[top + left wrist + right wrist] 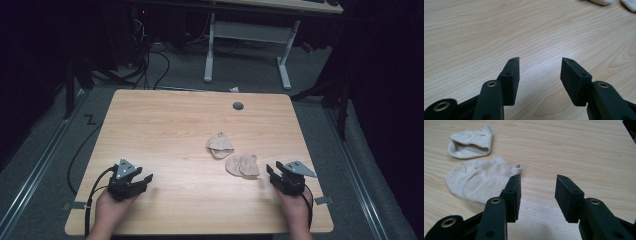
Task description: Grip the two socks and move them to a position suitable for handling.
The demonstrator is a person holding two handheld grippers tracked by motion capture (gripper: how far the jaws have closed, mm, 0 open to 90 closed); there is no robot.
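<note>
- Beige socks lie on the wooden table (pixel 165 125) in the high view: the near sock (pixel 242 165) right of centre, the far sock (pixel 219 145) just behind it, apart from it.
- High view: the left gripper (pixel 142 181) sits at the near left, well apart from both socks; the right gripper (pixel 273 175) sits just right of the near sock. Each is held in a hand.
- Left gripper view: jaws stand wide apart over bare wood, nothing between them.
- Right gripper view: jaws spread wide, empty; the near sock (pixel 477 178) lies beside the left jaw, the far sock (pixel 470 142) beyond.
</note>
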